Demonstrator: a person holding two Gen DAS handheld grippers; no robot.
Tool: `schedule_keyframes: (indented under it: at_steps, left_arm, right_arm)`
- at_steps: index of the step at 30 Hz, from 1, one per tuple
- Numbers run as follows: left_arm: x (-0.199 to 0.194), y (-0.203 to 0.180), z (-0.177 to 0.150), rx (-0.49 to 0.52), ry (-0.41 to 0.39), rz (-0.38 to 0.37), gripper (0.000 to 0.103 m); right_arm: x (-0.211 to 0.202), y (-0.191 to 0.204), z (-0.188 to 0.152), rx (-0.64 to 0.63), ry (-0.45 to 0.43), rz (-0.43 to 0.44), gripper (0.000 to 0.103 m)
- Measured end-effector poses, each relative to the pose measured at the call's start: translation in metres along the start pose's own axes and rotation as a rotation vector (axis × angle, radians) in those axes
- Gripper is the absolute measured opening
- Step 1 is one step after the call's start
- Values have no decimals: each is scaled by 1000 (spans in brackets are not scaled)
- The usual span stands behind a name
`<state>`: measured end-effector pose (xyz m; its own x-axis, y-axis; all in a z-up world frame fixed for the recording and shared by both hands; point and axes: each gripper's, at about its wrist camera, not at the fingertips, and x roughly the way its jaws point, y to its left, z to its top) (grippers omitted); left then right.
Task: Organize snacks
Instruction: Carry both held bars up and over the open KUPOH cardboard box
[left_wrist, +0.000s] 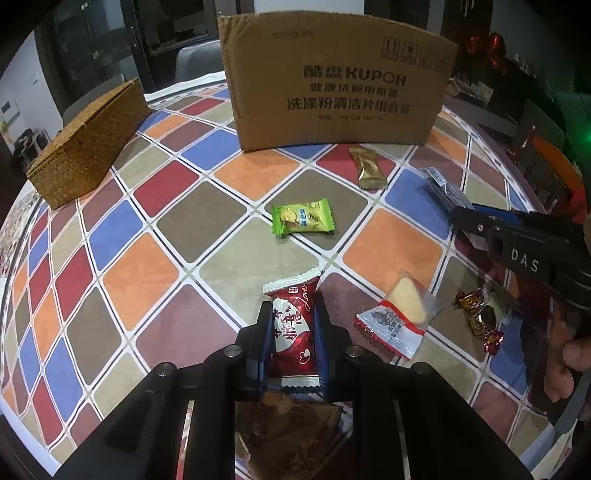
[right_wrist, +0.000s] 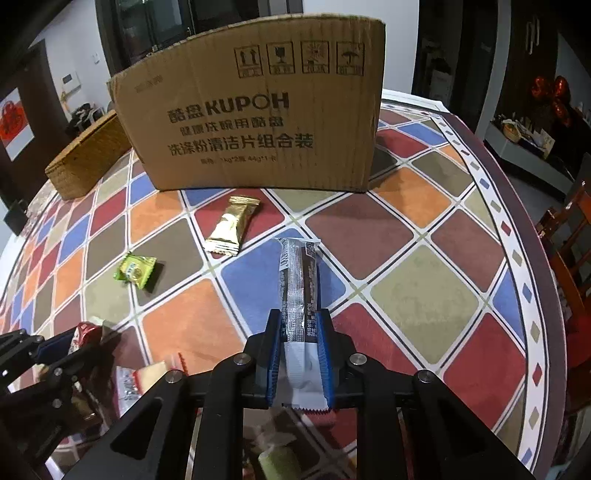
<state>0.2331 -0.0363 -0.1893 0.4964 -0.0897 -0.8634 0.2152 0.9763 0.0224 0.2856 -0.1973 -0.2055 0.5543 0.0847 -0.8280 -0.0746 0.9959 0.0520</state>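
Right now both hand-held grippers are clamped on snacks over the round table (right_wrist: 424, 236) with its checked cloth of red, blue, orange and grey-brown squares. From the left wrist camera, the left gripper (left_wrist: 291, 314) has its 2 blue-padded fingers pressed against the sides of a red wrapped snack (left_wrist: 293, 325) printed with white hearts and the word "Love"; the packet lies lengthwise between the pads, its crimped ends sticking out front and back. From the right wrist camera, the right gripper (right_wrist: 301, 332) is closed on a long silver-and-dark snack stick (right_wrist: 299, 284), gripped near its white end, with the rest of the stick reaching forward over a blue square.

A tall cardboard box (right_wrist: 255, 110) marked KUPOH stands at the far side of the table, and a woven basket (left_wrist: 88, 144) sits to its left. Loose on the cloth between box and grippers lie a gold wrapped bar (right_wrist: 232, 225) just before the box and a green packet (left_wrist: 303, 219) nearer the middle. Close to the left gripper's right side lie a clear packet with a pale yellow piece (left_wrist: 402, 314) and a twist-wrapped red and gold candy (left_wrist: 480, 317)
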Motion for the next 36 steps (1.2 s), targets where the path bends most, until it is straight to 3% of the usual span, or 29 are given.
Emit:
schedule_keyframes:
  at_steps: [36]
  left_arm:
    - [-94,13,30,-49,-153,-3,21]
  right_arm:
    - [-107,20,16,-3,-139,-11,19]
